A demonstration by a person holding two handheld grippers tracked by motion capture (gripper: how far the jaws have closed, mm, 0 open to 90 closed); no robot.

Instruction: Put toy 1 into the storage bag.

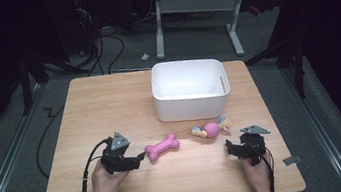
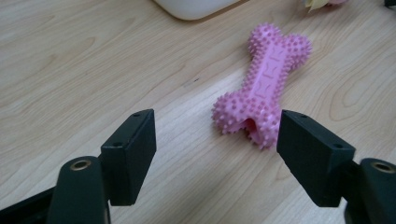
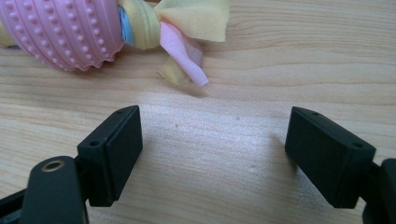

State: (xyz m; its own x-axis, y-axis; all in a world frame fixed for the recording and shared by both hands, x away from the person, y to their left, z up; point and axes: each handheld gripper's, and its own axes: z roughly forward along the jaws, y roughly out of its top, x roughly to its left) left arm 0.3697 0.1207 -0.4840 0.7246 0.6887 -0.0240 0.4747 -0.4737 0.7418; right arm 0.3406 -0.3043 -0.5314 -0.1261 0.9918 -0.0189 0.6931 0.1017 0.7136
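A pink spiky rubber bone (image 1: 162, 146) (image 2: 262, 86) lies flat on the wooden table (image 1: 109, 104), left of centre. My left gripper (image 1: 139, 159) (image 2: 217, 149) is open just short of the bone's near end, which sits by the right jaw without touching it. A pink studded ball with knotted cloth strips (image 1: 211, 129) (image 3: 70, 28) lies right of the bone. Below and right of it my right gripper (image 1: 229, 147) (image 3: 212, 154) rests open over bare wood, the cloth tails just beyond its jaws.
A white plastic bin (image 1: 190, 89) stands at the back centre of the table, open side up. A desk frame (image 1: 194, 7) and cables lie on the floor beyond the table. Bare wood stretches along the left side and the front edge.
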